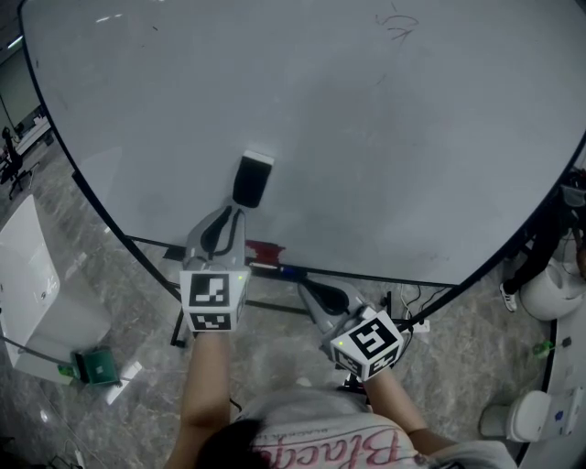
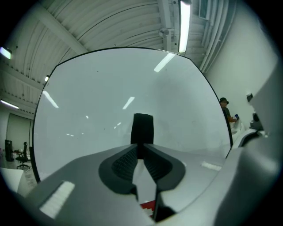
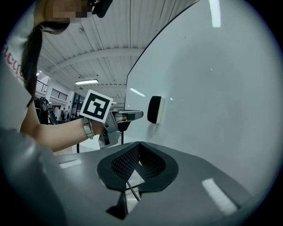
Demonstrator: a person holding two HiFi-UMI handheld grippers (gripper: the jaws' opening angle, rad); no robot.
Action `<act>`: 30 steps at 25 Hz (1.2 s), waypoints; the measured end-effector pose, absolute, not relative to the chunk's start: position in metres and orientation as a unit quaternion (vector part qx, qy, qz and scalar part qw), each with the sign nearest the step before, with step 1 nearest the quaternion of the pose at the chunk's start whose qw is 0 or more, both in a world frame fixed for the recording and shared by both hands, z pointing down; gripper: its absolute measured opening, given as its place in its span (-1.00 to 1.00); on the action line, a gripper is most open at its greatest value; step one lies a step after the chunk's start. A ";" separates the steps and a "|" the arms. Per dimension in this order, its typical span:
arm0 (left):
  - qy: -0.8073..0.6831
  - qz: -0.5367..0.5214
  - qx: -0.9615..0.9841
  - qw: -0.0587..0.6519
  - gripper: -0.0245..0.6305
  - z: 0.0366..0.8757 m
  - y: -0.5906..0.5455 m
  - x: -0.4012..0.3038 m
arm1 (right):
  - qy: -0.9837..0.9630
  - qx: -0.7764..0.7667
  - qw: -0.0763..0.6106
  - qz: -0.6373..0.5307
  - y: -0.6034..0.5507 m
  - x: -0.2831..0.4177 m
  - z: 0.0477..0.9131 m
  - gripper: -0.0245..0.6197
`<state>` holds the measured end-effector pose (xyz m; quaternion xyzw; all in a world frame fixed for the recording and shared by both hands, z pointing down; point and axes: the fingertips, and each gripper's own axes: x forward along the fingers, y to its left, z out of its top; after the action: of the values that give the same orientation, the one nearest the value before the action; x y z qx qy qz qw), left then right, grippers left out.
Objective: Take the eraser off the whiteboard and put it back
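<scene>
Red item (image 1: 265,250) beneath eraser (image 1: 252,180) (whiteboard (image 1: 385,137) edge)

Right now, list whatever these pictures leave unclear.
Left gripper view: the left tool covers the lower end of the black rectangular eraser, so contact is unclear.
Head view: the red object under the white whiteboard is too small to identify.
Head view: the dark scribble near the top is too small to read.
</scene>
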<state>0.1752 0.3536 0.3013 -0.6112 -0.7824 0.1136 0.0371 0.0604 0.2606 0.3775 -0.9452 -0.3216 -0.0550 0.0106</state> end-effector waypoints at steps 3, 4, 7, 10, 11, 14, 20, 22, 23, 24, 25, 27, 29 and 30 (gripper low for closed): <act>-0.786 0.105 -0.608 0.033 -0.93 0.310 0.340 0.178 | -0.314 -0.948 0.006 -0.050 0.260 0.066 0.377 -0.92; -0.790 0.103 -0.604 0.032 -0.93 0.312 0.336 0.177 | -0.313 -0.948 0.005 -0.048 0.260 0.068 0.376 -0.92; -0.801 0.103 -0.589 0.035 -0.93 0.317 0.324 0.169 | -0.320 -0.946 0.001 -0.045 0.261 0.070 0.373 -0.92; -0.808 0.100 -0.579 0.041 -0.93 0.327 0.314 0.163 | -0.332 -0.942 -0.006 -0.042 0.264 0.070 0.369 -0.92; -0.810 0.096 -0.577 0.041 -0.93 0.331 0.310 0.162 | -0.335 -0.941 -0.006 -0.042 0.264 0.070 0.368 -0.92; -0.816 0.077 -0.572 0.041 -0.93 0.346 0.303 0.160 | -0.340 -0.939 -0.009 -0.045 0.264 0.071 0.367 -0.92; -0.828 0.045 -0.558 0.027 -0.93 0.371 0.287 0.154 | -0.338 -0.939 -0.019 -0.056 0.261 0.076 0.369 -0.92; -0.835 0.041 -0.549 0.013 -0.93 0.368 0.280 0.149 | -0.337 -0.940 -0.022 -0.057 0.261 0.077 0.369 -0.92; -0.839 0.038 -0.543 0.005 -0.93 0.368 0.278 0.146 | -0.333 -0.941 -0.026 -0.056 0.260 0.078 0.369 -0.92; -0.842 0.034 -0.538 -0.001 -0.93 0.368 0.275 0.143 | -0.330 -0.942 -0.030 -0.055 0.259 0.079 0.369 -0.92; -0.844 0.031 -0.535 -0.004 -0.93 0.370 0.273 0.141 | -0.328 -0.942 -0.031 -0.054 0.259 0.080 0.368 -0.92; -0.846 0.025 -0.532 -0.005 -0.93 0.374 0.269 0.139 | -0.328 -0.943 -0.033 -0.054 0.258 0.080 0.369 -0.92; -0.846 0.020 -0.532 -0.001 -0.93 0.377 0.269 0.138 | -0.333 -0.941 -0.031 -0.055 0.259 0.079 0.368 -0.92; -0.846 0.019 -0.533 0.000 -0.93 0.377 0.269 0.138 | -0.338 -0.939 -0.029 -0.056 0.260 0.078 0.367 -0.92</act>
<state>0.1378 0.2690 0.3773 -0.5326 -0.8461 0.0185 0.0000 0.0784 0.2595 0.3674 -0.9392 -0.3375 -0.0561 -0.0288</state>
